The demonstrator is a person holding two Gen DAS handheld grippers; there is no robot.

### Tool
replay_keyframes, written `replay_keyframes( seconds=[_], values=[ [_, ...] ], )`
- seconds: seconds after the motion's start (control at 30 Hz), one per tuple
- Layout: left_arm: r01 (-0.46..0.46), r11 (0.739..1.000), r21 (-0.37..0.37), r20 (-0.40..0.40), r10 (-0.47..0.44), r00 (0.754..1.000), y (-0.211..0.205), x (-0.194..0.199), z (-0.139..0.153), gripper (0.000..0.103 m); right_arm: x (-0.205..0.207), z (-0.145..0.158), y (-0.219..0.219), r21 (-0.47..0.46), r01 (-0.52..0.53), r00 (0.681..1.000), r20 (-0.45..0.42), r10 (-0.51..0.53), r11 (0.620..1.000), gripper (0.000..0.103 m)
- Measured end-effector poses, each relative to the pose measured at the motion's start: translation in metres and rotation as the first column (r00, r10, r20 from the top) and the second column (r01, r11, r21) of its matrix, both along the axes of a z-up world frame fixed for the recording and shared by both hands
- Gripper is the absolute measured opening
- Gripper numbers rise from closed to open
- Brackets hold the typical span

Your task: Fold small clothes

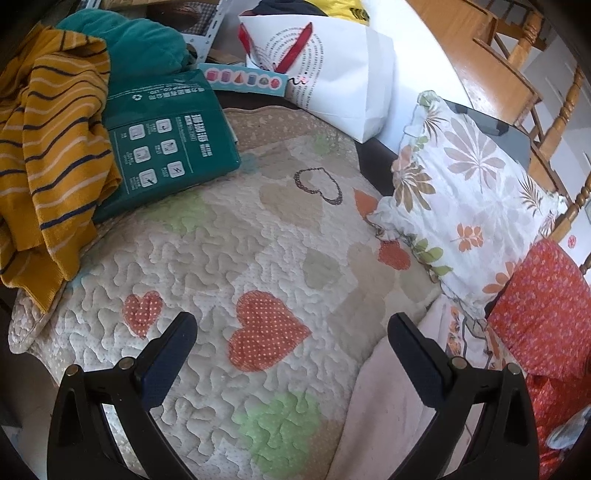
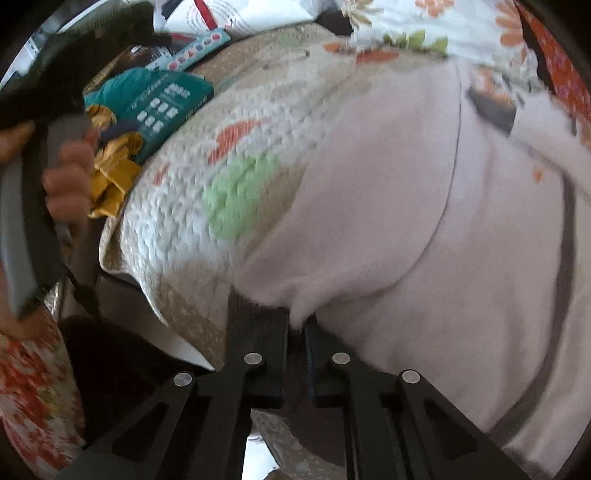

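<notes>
Right gripper (image 2: 297,325) has its black jaws pinched together on the near hem of a soft, fuzzy pale-pink garment (image 2: 424,221), which lies on a cream quilted bedspread with heart patches (image 2: 192,192), its long axis running away from the camera toward a floral pillow (image 2: 399,22). Left gripper (image 1: 291,332) hangs wide open above the quilt, holding nothing. Farther off sits a mustard striped knit (image 1: 48,147).
</notes>
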State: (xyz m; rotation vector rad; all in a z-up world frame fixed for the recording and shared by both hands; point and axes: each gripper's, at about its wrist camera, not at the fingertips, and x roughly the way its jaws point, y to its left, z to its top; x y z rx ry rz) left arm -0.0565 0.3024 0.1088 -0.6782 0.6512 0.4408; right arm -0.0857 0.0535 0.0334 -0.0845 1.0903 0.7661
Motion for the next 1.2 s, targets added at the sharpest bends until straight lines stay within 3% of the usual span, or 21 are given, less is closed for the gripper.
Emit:
replay_keyframes(
  seconds=[0.17, 0.27, 0.37, 0.47, 0.53, 0.6, 0.73, 0.83, 1.0, 1.1, 1.2],
  values=[
    [0.003, 1.0, -0.014, -0.006, -0.003, 1.0, 0.002, 0.001, -0.002, 0.103, 0.028, 0.081, 0.004, -0.01, -0.006, 0.984, 0.179, 0.008, 1.0, 0.008],
    [0.003, 1.0, -0.009, -0.01, -0.003, 1.0, 0.001, 0.002, -0.002, 0.103, 0.049, 0.153, 0.005, 0.003, -0.003, 0.95, 0.313, 0.001, 1.0, 0.008],
    [0.005, 1.0, -0.011, -0.013, -0.005, 1.0, 0.001, 0.003, -0.004, 0.103, 0.063, 0.222, -0.001, 0.03, 0.004, 0.902, 0.431, -0.017, 1.0, 0.008],
    [0.017, 1.0, -0.01, -0.023, -0.017, 1.0, -0.003, 0.007, -0.006, 0.103, 0.068, 0.278, -0.012, 0.02, 0.034, 0.834, 0.551, -0.04, 0.999, 0.008],
    [0.027, 1.0, -0.003, -0.03, -0.027, 0.999, -0.008, 0.01, -0.007, 0.103, 0.071, 0.304, -0.029, -0.001, 0.06, 0.79, 0.611, -0.047, 0.998, 0.008],
    [0.034, 0.999, 0.005, -0.037, -0.034, 0.999, -0.012, 0.013, -0.007, 0.103, 0.077, 0.313, -0.047, -0.031, 0.093, 0.774, 0.631, -0.053, 0.995, 0.008],
    [0.056, 0.998, 0.025, -0.051, -0.054, 0.997, -0.023, 0.02, -0.008, 0.103, 0.099, 0.292, -0.095, -0.142, 0.177, 0.789, 0.612, -0.054, 0.974, 0.008],
    [0.083, 0.995, 0.047, -0.067, -0.08, 0.995, -0.036, 0.028, -0.01, 0.103, 0.13, 0.239, -0.141, -0.272, 0.272, 0.834, 0.545, -0.086, 0.923, 0.008],
    [0.135, 0.986, 0.095, -0.098, -0.126, 0.987, -0.059, 0.041, -0.012, 0.103, 0.187, 0.14, -0.217, -0.376, 0.402, 0.886, 0.391, -0.25, 0.835, 0.008],
    [0.157, 0.979, 0.128, -0.115, -0.142, 0.983, -0.07, 0.047, -0.013, 0.103, 0.209, 0.094, -0.253, -0.425, 0.476, 0.872, 0.345, -0.348, 0.77, 0.011],
    [0.176, 0.975, 0.138, -0.135, -0.158, 0.978, -0.077, 0.053, -0.017, 0.103, 0.229, 0.06, -0.289, -0.486, 0.591, 0.806, 0.333, -0.489, 0.644, 0.018]
  ],
)
